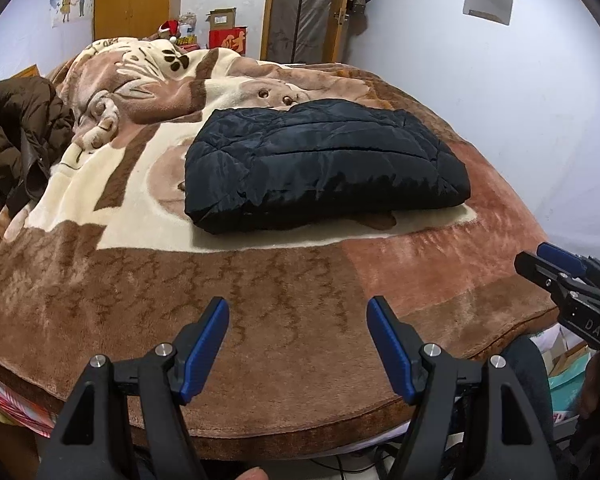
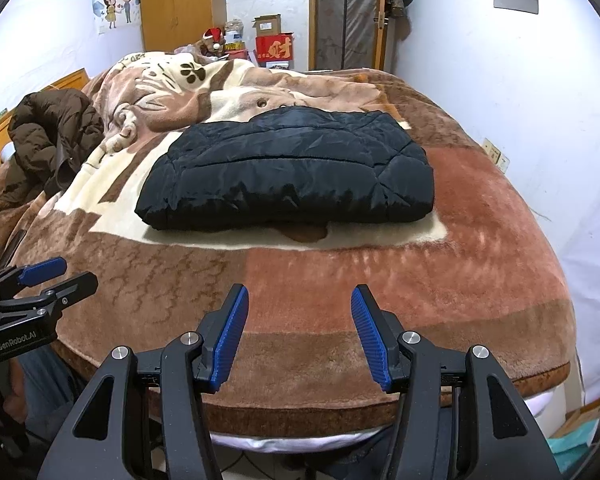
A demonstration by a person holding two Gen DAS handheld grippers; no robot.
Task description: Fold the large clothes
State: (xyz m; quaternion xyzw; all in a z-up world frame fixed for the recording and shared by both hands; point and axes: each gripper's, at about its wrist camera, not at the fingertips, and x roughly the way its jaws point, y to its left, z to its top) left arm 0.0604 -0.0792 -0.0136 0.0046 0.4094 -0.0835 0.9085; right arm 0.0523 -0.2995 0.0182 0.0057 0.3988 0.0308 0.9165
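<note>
A dark navy quilted jacket (image 1: 324, 164) (image 2: 288, 174) lies folded into a thick rectangle in the middle of the bed, on a brown and cream plush blanket (image 1: 260, 280) (image 2: 380, 280). My left gripper (image 1: 298, 308) hovers open over the blanket's near edge, well short of the jacket, nothing between its blue pads. My right gripper (image 2: 300, 296) is likewise open and empty above the near edge. Each gripper shows at the side of the other's view: the right gripper (image 1: 540, 258) at the right, the left gripper (image 2: 76, 270) at the left.
A brown puffer coat (image 1: 16, 140) (image 2: 56, 136) lies crumpled at the bed's left side. Boxes (image 2: 274, 46) and a wooden wardrobe (image 2: 176, 4) stand behind the bed. A white wall (image 1: 520, 100) runs along the right. The bed's front edge (image 2: 300, 412) lies just below the grippers.
</note>
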